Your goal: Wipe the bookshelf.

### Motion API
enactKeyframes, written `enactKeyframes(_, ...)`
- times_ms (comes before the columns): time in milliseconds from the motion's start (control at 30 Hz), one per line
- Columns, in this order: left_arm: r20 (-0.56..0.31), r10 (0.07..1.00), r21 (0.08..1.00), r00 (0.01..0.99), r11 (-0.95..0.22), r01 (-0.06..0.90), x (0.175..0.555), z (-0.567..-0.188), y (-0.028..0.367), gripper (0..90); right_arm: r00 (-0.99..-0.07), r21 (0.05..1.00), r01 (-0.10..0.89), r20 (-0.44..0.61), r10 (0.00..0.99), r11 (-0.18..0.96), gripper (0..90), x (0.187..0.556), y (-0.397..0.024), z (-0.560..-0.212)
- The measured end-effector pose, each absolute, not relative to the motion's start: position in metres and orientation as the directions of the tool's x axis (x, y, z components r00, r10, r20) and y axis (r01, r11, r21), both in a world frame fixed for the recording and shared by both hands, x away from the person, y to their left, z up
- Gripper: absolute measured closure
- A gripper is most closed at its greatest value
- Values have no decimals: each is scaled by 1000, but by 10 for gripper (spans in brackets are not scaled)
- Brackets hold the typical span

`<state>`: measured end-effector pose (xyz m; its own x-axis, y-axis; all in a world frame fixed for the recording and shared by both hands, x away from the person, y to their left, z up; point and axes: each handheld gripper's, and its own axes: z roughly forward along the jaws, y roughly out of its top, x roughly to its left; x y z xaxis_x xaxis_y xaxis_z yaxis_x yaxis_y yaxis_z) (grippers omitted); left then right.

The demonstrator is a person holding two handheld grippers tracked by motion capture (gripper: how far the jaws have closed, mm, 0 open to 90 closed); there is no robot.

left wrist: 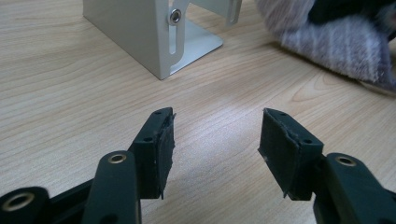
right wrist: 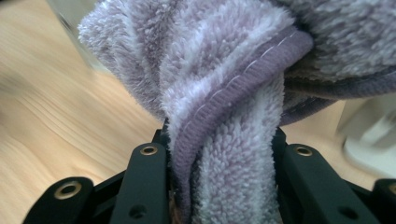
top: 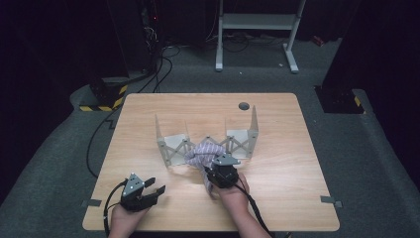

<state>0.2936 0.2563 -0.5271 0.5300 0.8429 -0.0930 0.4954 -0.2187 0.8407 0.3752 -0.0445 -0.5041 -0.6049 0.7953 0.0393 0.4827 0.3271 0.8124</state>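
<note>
Towel held for hanging on a folding rack.
The towel (right wrist: 224,116) is clamped by the right gripper (top: 221,168) beside the rack (top: 171,148); the left gripper (left wrist: 217,144) is kept open and empty, aside.

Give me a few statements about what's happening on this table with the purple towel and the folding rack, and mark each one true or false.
1. The right gripper is clamped on the purple striped towel. True.
2. The left gripper also holds the towel. False: its jaws stand open with nothing between them, over bare wood near the table's front left.
3. The towel lies bunched at the middle of the metal folding rack. True.
4. The rack stands on the floor beside the table. False: it stands on the wooden table.
5. The towel is neatly folded flat. False: it is gathered and twisted, its stitched hem curling across the right gripper view.
</note>
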Motion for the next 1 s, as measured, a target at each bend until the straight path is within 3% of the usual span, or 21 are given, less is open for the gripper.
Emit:
enactKeyframes(133, -90, 841, 839, 533, -224, 495, 294, -528, 255, 448, -625, 882, 377, 17, 780, 283, 647, 368, -42, -460)
enactKeyframes(300, -89, 841, 840, 533, -225, 494, 294, -528, 255, 448, -633, 901, 338, 3, 774, 273, 647, 366, -40, -441)
enactKeyframes(767, -92, 841, 840, 533, -222, 495, 293, -527, 256, 448, -620, 763, 532, 55, 782, 368, 646, 381, -34, -528)
enactKeyframes(1000, -91, 842, 839, 531, -223, 497, 294, -528, 255, 448, -644, 758, 519, 44, 764, 394, 648, 377, -25, -525)
